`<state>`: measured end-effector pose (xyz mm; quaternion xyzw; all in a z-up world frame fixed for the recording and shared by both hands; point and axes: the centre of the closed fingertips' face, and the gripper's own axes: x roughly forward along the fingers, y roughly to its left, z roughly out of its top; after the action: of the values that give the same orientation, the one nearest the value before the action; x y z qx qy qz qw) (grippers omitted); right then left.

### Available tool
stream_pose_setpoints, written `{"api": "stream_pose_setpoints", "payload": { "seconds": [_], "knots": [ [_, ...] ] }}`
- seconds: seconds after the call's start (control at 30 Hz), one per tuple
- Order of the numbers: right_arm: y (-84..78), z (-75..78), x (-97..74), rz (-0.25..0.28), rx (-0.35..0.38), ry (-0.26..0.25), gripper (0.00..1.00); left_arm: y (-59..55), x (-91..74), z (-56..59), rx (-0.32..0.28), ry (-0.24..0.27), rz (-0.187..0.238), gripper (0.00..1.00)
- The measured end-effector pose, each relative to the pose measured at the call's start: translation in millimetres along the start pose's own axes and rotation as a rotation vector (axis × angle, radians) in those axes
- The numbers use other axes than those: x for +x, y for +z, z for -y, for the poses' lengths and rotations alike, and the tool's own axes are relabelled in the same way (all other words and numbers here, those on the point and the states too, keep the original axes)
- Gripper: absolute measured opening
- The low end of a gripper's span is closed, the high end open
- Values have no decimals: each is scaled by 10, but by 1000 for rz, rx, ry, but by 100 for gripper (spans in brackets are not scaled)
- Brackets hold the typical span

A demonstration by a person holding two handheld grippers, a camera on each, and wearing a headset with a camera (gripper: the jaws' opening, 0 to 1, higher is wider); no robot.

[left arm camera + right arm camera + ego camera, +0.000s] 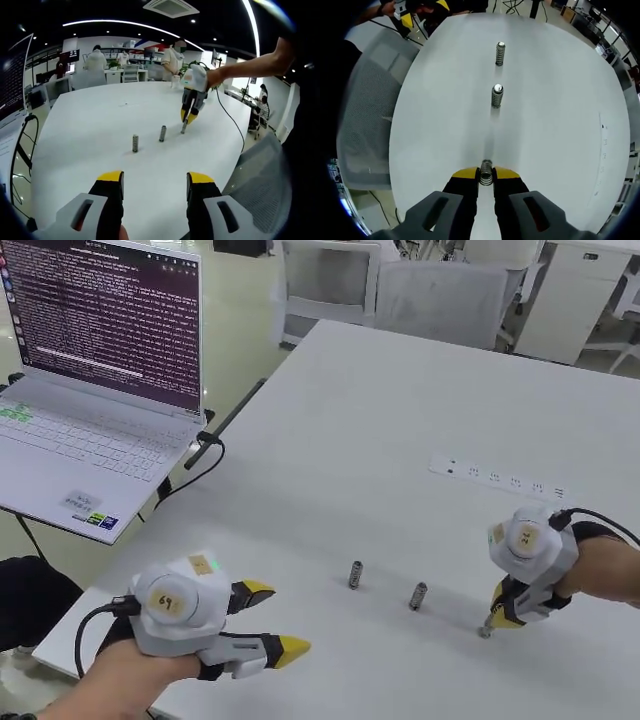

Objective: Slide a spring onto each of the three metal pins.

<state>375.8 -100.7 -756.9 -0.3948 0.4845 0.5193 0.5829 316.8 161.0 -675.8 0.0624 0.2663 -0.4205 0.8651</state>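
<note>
Three metal pins stand in a row on the white table (400, 430). The left pin (355, 575) and the middle pin (418, 595) each carry a spring. My right gripper (492, 620) is shut on a spring (486, 172) at the third pin (484, 630), tips pointing down at the table. In the right gripper view the spring sits between the yellow fingertips (465, 175), with the two sprung pins (497, 95) (500, 53) in line beyond. My left gripper (268, 618) hovers open near the table's front left corner, with nothing between its fingers (111, 181).
An open laptop (90, 390) sits on a stand to the left, with cables (195, 465) hanging beside the table edge. A white power strip (500, 480) lies at the back right. Chairs (440, 300) stand beyond the far edge. People stand in the room's background (172, 57).
</note>
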Motion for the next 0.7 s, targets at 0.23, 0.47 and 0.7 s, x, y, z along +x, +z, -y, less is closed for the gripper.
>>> {"api": "stream_pose_setpoints", "payload": {
  "seconds": [0.23,0.47,0.7],
  "knots": [
    [-20,2,77,-7,8,0,9,-8,-6,-3,-2,1,-1,45],
    [-41,3,130,-7,20,3,9,-3,-5,-7,-5,2,-2,44],
    [-49,7,149,-14,17,5,9,1,-1,-9,-7,1,-1,45]
  ]
}}
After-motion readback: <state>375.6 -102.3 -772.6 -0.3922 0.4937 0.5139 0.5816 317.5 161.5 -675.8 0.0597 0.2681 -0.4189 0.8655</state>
